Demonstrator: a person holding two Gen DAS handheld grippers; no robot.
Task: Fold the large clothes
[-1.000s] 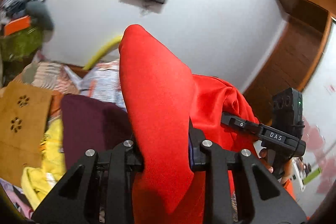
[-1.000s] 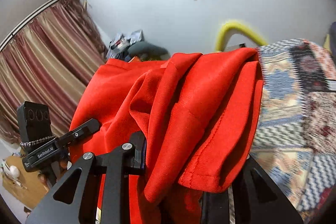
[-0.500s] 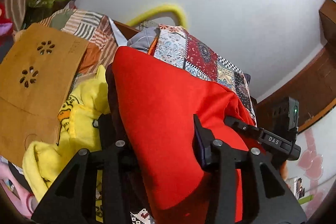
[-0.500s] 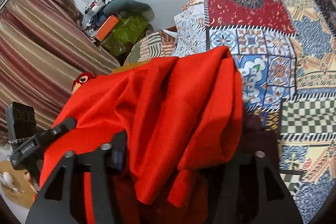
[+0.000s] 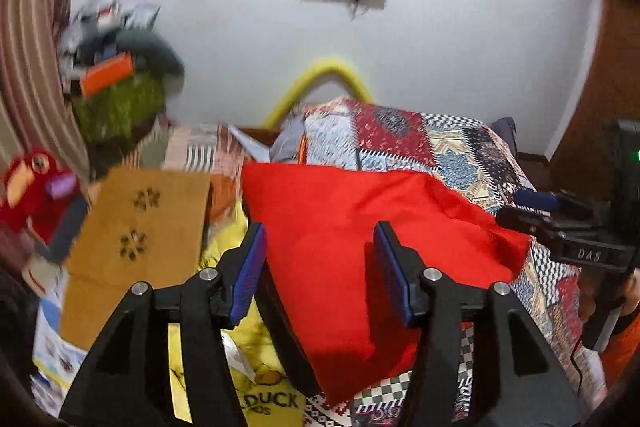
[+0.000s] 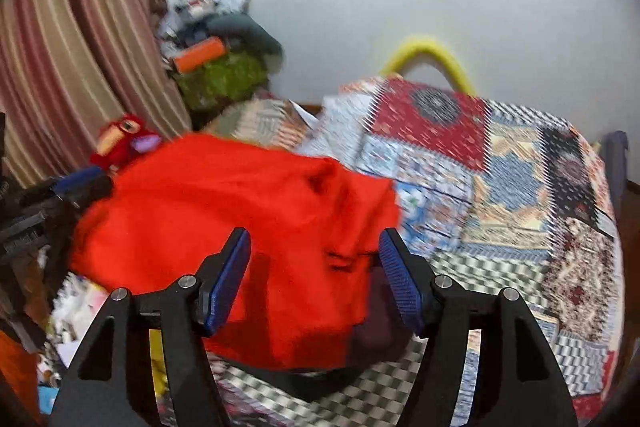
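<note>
Your red garment [image 5: 360, 227] has gone from hanging bunched in both grips a second ago to lying on the bed's patchwork quilt [image 6: 500, 167], draped partly over a yellow garment [image 5: 256, 355] and a dark one [image 6: 376, 331]. That looks like a fold laid down and let go. Your left hand-held gripper [image 5: 320, 267] and right hand-held gripper [image 6: 314, 277] have just been opening; both stand well apart, blue pads clear of the cloth, holding nothing.
</note>
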